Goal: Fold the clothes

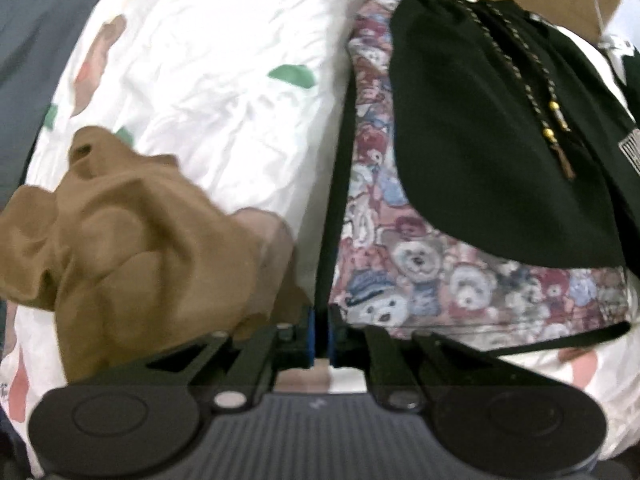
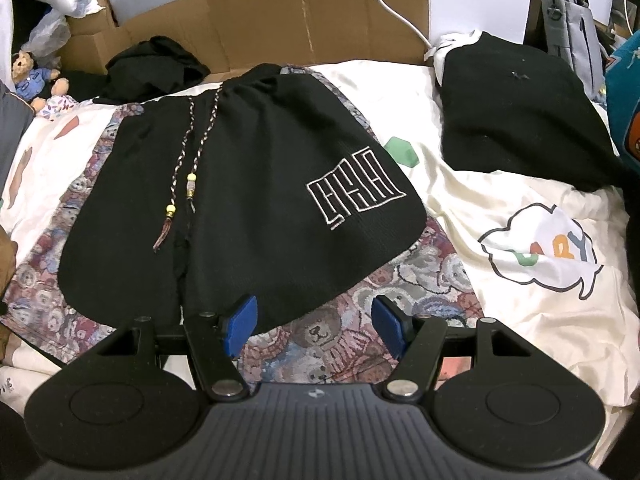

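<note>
Black shorts [image 2: 248, 200] with a beaded drawstring [image 2: 188, 184] and a white stitched logo lie flat on a teddy-bear-print cloth [image 2: 320, 340]. My right gripper [image 2: 316, 320] hovers open just below the shorts' hem, with only the print cloth showing between its blue pads [image 2: 240, 320]. In the left wrist view the shorts [image 1: 480, 140] and print cloth [image 1: 420, 272] lie to the right. My left gripper [image 1: 320, 320] is shut on the print cloth's black edge strip [image 1: 334, 200], which runs up from the pads. A crumpled brown garment [image 1: 132, 240] lies just left of it.
Everything rests on a white patterned sheet [image 2: 500, 300]. A folded black garment [image 2: 520, 120] sits at the back right and a black bundle [image 2: 156, 64] at the back left. Cardboard [image 2: 300, 20] lines the far side, with a toy bear [image 2: 32, 76] at the left.
</note>
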A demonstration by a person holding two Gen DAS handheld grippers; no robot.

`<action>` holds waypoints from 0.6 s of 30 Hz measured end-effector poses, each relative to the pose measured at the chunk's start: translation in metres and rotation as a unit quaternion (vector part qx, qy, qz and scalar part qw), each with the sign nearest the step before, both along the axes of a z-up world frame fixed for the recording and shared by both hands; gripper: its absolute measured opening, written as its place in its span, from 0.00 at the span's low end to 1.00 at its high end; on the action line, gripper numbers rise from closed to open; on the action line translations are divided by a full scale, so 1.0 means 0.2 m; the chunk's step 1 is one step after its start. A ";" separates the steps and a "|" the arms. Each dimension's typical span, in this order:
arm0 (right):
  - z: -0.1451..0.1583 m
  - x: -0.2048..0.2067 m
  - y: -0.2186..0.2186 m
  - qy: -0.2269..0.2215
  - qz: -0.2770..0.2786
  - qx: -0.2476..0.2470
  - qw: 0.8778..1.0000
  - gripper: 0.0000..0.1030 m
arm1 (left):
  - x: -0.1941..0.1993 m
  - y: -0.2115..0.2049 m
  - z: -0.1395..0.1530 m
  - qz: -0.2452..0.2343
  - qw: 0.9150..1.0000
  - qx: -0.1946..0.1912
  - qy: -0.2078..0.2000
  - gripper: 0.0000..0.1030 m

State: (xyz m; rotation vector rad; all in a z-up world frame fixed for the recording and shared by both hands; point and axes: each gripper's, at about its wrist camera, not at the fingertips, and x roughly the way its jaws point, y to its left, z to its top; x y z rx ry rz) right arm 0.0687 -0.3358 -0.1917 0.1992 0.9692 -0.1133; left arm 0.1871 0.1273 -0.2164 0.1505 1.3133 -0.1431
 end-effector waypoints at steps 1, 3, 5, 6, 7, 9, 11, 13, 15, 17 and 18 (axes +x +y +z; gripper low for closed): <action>0.00 0.00 0.00 0.000 0.000 -0.001 1.000 0.66 | 0.01 0.01 0.00 0.000 1.000 0.002 0.000 0.13; 0.00 0.00 0.00 0.001 0.000 -0.002 1.000 0.66 | 0.01 0.01 0.02 0.004 1.000 0.008 -0.002 0.15; 0.01 0.00 0.00 0.001 -0.001 -0.001 1.000 0.66 | 0.00 0.02 0.03 0.008 1.000 0.014 -0.008 0.22; 0.01 0.00 0.00 0.000 -0.001 0.000 1.000 0.66 | 0.00 0.03 0.04 0.011 1.000 0.017 -0.013 0.30; 0.01 0.00 0.00 0.000 0.000 0.000 1.000 0.66 | 0.00 0.03 0.04 0.013 1.000 0.018 -0.015 0.34; 0.01 0.01 0.01 0.000 0.003 0.002 1.000 0.66 | 0.00 0.03 0.06 0.014 0.999 0.021 -0.022 0.47; 0.01 0.01 0.02 0.002 0.009 0.003 1.000 0.66 | 0.00 0.05 0.06 0.016 0.999 0.017 -0.028 0.53; 0.00 0.01 0.03 0.004 0.013 0.004 1.000 0.66 | 0.02 0.06 0.02 0.017 0.999 0.012 -0.026 0.55; 0.00 0.02 0.04 0.006 0.016 0.011 1.000 0.66 | 0.03 0.06 -0.02 0.018 1.000 0.009 -0.021 0.55; 0.00 0.02 0.05 0.006 0.021 0.030 0.999 0.66 | 0.03 0.06 -0.06 0.018 1.000 0.006 -0.015 0.55; 0.00 0.02 0.06 0.006 0.024 0.041 0.999 0.66 | 0.03 0.05 -0.08 0.019 1.000 0.005 -0.012 0.55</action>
